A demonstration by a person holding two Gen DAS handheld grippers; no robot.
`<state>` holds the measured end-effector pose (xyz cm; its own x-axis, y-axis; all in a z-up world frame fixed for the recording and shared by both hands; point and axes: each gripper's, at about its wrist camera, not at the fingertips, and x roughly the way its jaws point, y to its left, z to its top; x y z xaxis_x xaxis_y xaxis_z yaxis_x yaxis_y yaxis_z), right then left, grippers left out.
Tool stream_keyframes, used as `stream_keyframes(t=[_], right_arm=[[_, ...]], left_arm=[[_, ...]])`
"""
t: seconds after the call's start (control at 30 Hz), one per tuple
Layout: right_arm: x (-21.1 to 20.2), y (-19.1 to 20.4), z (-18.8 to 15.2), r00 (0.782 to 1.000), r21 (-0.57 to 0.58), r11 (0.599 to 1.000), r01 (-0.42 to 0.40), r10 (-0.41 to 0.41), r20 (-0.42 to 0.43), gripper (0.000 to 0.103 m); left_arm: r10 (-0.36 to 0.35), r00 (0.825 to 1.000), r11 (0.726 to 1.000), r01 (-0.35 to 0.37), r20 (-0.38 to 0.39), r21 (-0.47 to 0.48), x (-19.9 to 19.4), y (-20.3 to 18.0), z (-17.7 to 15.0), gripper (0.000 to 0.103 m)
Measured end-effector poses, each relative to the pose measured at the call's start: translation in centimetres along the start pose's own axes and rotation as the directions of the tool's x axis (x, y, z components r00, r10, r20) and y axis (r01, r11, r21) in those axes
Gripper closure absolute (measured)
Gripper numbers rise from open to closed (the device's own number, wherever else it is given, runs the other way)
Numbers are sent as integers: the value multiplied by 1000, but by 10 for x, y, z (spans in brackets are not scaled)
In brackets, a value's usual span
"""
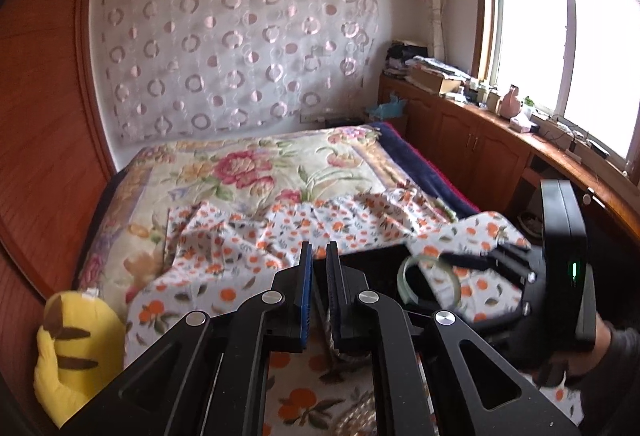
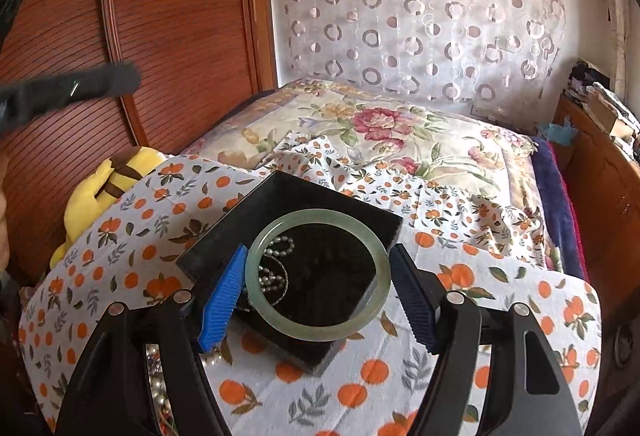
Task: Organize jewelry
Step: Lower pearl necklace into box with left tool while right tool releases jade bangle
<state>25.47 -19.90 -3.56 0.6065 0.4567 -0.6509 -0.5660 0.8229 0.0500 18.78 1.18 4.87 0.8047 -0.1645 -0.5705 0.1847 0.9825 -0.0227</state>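
Note:
My right gripper (image 2: 318, 286) is shut on a pale green jade bangle (image 2: 380, 268) and holds it flat above a black tray (image 2: 296, 195) on the orange-print cloth. A pearl strand (image 2: 276, 264) lies inside the tray. In the left wrist view the bangle (image 1: 406, 276) and the right gripper (image 1: 492, 260) show at the right. My left gripper (image 1: 319, 256) has its jaws nearly together with a narrow gap; a rope-like strand (image 1: 330, 340) hangs between them lower down, and whether it is pinched is unclear.
The orange-print cloth (image 2: 500, 316) covers the near part of a flowered bed (image 2: 400, 123). A yellow plush toy (image 2: 104, 187) lies at the left by the wooden wardrobe. More jewelry (image 2: 158, 388) lies at the lower left. A cluttered wooden counter (image 1: 500, 123) runs under the window.

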Motion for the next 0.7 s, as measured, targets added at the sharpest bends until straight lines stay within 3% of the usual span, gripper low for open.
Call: stream_keyframes(t=[0.3,0.43,0.7], right_arm=[[22,8,-3,999,-12,1000,11,-12,-39,28],[25,11,-4,999,-17,1000,21,-22,-50,28],[19,11,-6,999,-24,999,28,-29,-39,28]], left_arm=[[1,997,1000,-2,-78,-13,3,19,-61,95],[-7,994,1000,6,-107,-5,4,19,-84,85],[-42,985,999,40,-165,-15,11,17,-117,85]])
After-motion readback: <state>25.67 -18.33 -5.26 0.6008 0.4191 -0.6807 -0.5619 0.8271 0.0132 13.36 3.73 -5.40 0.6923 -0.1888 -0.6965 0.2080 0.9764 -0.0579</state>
